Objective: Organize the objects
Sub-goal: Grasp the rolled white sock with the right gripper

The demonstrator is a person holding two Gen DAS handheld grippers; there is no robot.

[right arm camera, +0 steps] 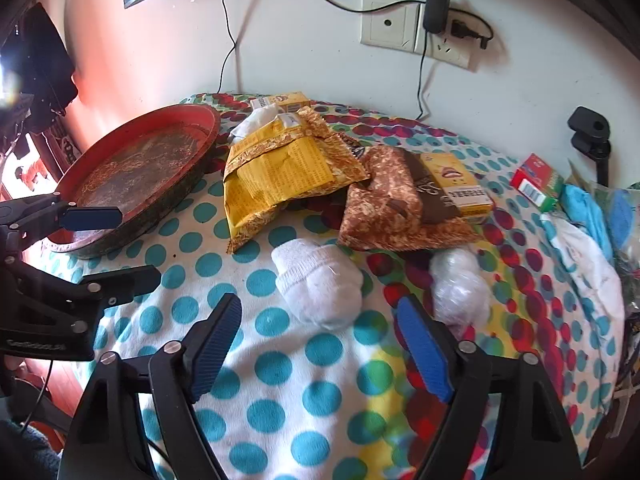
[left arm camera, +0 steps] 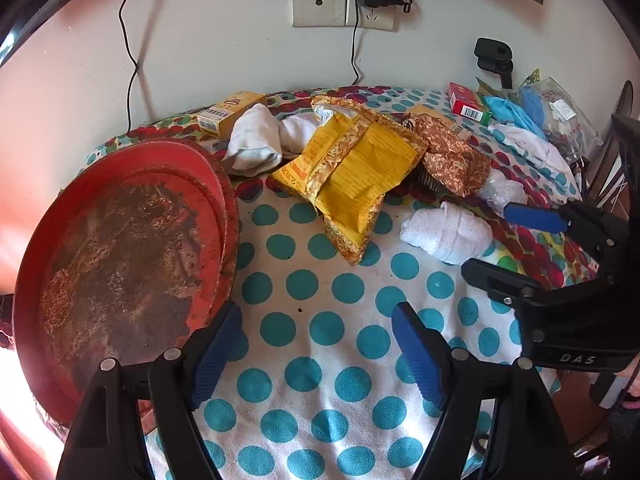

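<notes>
A rolled white sock (right arm camera: pixel 316 284) lies on the dotted cloth just ahead of my right gripper (right arm camera: pixel 320 348), which is open and holds nothing. The side-on left wrist view shows that sock (left arm camera: pixel 448 236) at the tips of the right gripper (left arm camera: pixel 508 246), with no pad pressing on it. My left gripper (left arm camera: pixel 316 356) is open over bare cloth, beside the worn red round tray (left arm camera: pixel 120 260). A yellow snack bag (left arm camera: pixel 352 176) and a brown snack bag (right arm camera: pixel 396 200) lie in the middle. More white socks (left arm camera: pixel 256 140) sit behind the yellow bag.
A yellow box (right arm camera: pixel 456 184) rests on the brown bag and another yellow box (left arm camera: pixel 228 114) sits by the wall. A crumpled clear plastic wad (right arm camera: pixel 460 288), a red box (right arm camera: pixel 536 182), and blue and white cloths (right arm camera: pixel 588 240) fill the right side. Cables hang from a wall socket (right arm camera: pixel 416 28).
</notes>
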